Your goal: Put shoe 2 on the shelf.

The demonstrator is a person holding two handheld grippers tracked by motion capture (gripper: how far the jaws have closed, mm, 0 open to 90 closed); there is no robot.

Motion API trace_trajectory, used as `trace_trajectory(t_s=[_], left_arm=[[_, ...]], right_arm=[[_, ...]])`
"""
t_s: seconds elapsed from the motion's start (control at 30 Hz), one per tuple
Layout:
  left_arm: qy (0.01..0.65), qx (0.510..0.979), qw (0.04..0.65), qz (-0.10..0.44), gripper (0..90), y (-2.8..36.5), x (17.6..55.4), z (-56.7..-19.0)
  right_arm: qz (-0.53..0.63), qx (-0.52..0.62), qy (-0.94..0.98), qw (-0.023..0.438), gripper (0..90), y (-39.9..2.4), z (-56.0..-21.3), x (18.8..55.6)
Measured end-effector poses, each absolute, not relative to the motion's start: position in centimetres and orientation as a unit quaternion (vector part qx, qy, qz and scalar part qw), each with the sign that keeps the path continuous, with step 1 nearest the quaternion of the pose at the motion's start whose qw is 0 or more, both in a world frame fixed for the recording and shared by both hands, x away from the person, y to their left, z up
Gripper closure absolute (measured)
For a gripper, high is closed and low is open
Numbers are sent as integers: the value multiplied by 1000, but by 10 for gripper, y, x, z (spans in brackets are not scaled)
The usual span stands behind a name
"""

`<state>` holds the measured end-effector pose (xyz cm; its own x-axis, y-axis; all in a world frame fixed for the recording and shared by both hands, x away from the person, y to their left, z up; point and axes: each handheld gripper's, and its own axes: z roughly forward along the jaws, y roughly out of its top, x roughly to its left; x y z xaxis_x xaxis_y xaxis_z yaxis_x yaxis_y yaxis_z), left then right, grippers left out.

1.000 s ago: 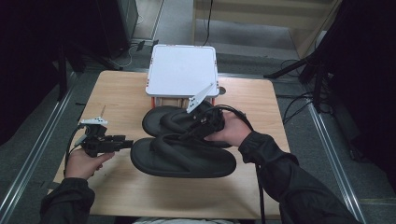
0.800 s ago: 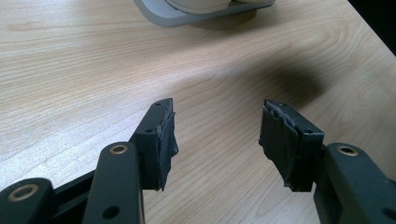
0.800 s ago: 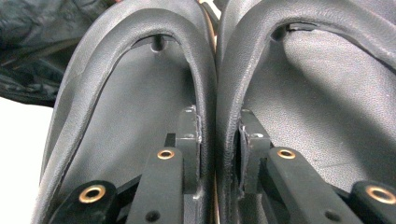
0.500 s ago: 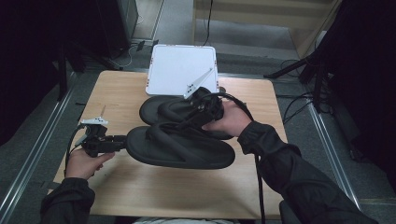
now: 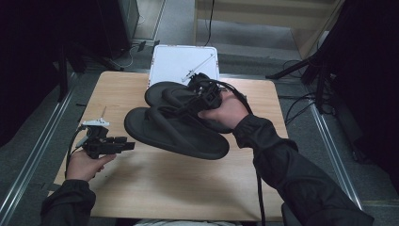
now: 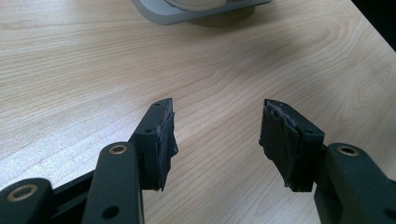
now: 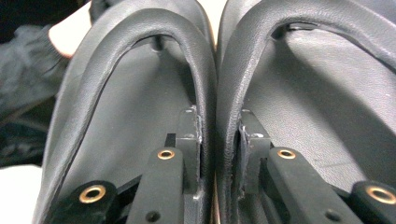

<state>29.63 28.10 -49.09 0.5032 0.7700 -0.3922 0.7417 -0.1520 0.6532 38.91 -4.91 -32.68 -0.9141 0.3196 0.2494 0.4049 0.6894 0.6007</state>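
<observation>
Two black flip-flops [image 5: 181, 125], held as a pair by the right gripper [image 5: 200, 96], its jaws pinched on the two inner straps [image 7: 212, 93], pressed together side by side in the right gripper view. Position: above the middle of the wooden table [image 5: 155, 188], tilted, the near sandal's heel end lowest. Change since a second ago: the pair then lay lower, close on the tabletop; it now hangs clear and nearer the far edge. Reading: pickup done, carry under way, likely toward the white box [image 5: 176, 61]. Left gripper [image 5: 123, 143]: jaws spread, nothing between them, just above bare wood at the table's left, in place as before. Container: white box beyond the far edge, flat lid facing up; contents cannot be told. Left gripper view: a grey tray-like edge [image 6: 187, 11] at top, contents unclear.
</observation>
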Motion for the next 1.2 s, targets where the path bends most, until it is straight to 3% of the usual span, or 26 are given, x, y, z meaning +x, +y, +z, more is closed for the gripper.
trace_trajectory(t_s=[1.2], left_arm=[[497,759,420,13,453,280,296,-492]], right_arm=[[-335,-457,-823,-41,755,-31,-329,503]])
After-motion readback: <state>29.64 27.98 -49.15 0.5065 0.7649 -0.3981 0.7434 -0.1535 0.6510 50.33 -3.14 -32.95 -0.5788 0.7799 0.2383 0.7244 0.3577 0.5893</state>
